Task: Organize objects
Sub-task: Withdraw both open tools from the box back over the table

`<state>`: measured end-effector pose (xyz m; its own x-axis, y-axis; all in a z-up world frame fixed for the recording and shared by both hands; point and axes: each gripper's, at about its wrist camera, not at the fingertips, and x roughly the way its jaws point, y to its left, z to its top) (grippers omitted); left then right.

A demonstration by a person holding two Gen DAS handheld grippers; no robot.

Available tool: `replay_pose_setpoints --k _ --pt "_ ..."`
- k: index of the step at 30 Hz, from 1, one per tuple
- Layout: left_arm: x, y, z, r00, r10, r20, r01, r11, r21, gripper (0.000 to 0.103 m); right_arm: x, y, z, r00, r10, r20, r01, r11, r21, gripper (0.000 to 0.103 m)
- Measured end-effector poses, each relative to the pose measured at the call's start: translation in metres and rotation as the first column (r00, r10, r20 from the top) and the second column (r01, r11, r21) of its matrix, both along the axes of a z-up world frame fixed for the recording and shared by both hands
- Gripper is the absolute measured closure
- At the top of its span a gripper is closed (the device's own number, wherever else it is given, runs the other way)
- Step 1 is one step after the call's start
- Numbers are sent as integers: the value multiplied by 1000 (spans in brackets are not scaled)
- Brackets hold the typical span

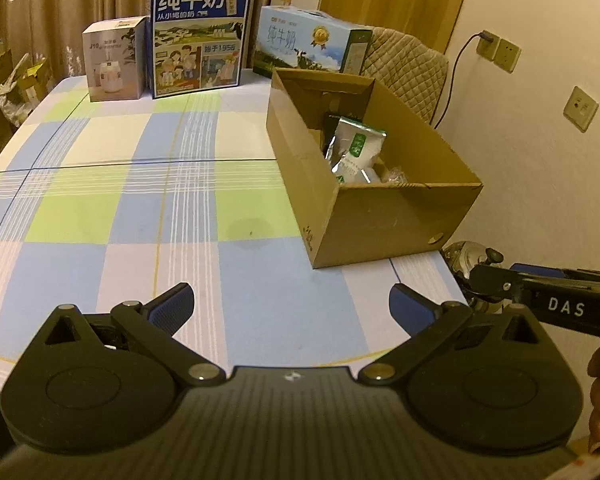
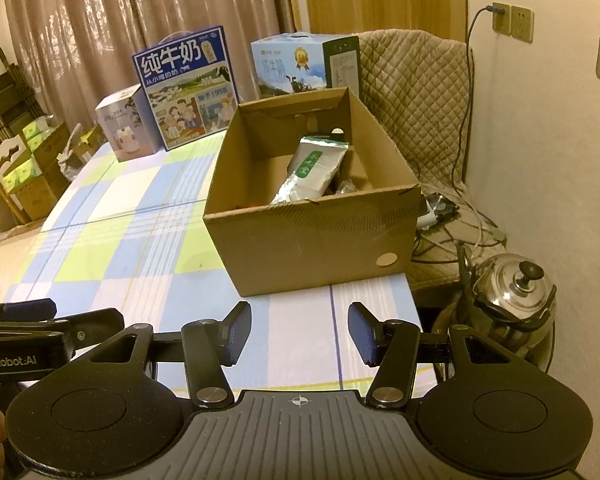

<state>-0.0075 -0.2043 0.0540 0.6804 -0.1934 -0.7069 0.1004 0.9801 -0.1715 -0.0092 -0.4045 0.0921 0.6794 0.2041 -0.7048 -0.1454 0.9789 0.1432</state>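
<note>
While both grippers hover empty with jaws spread, the right gripper (image 2: 299, 334) is nearer the cardboard box (image 2: 320, 232) ahead, where a silver pouch (image 2: 312, 170) leans lengthwise, than the left gripper (image 1: 291, 312).

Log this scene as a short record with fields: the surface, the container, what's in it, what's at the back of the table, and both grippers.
surface: checked tablecloth
container: open cardboard box on table's right side
contents: silver-green foil pouch, smaller items unclear
back row: small white carton, dark blue milk carton, light blue milk carton
left gripper: open, empty
right gripper: open, empty
</note>
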Motion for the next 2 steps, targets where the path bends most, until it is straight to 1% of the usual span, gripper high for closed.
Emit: replay_pose_setpoints --k 2 --pt "1 0 -1 1000 -7 -8 7 1000 -12 1 0 0 0 1000 0 0 0 1000 -1 52"
